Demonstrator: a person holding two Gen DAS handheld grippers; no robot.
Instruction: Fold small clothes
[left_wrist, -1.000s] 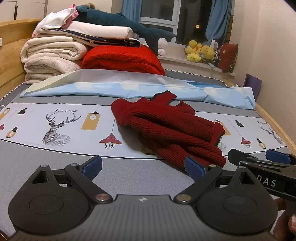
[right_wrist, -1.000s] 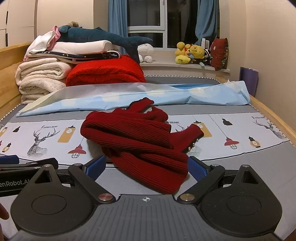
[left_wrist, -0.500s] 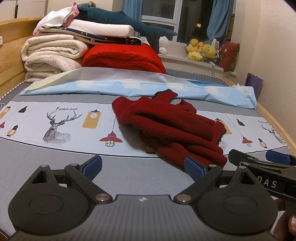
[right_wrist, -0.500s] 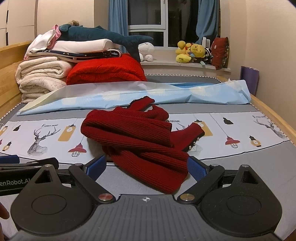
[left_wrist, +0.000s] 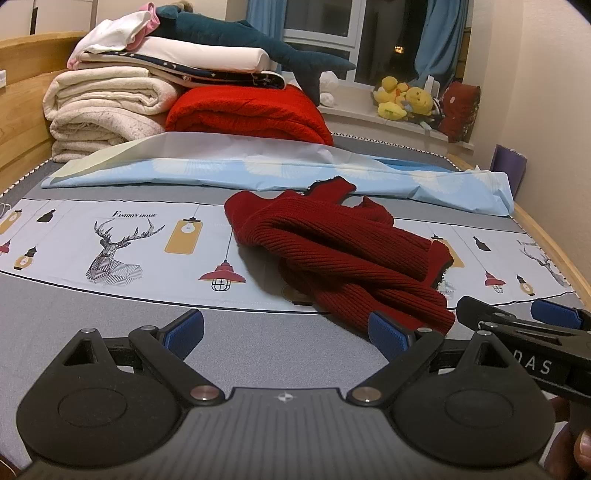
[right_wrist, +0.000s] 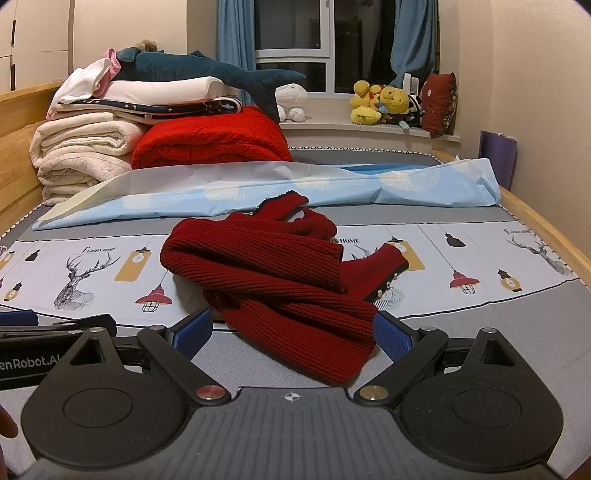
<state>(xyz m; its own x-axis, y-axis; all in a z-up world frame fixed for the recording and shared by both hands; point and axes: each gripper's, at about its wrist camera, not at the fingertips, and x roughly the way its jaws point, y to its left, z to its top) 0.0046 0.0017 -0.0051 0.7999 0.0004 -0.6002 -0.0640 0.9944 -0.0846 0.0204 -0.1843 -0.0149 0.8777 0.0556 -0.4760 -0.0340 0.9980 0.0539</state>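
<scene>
While both views creep slightly nearer than a moment ago, the red knit sweater (right_wrist: 280, 280) stays crumpled on the bedsheet (left_wrist: 110, 229), beside its "FASHION HOME" deer print. Left gripper (left_wrist: 286, 330) and right gripper (right_wrist: 293, 334) gape released; "DAS" and "enRobot.A" show on them.

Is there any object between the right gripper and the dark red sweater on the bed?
Nothing visible does. The right gripper is open, and the near end of the red sweater lies between its fingers on the bed sheet.
</scene>
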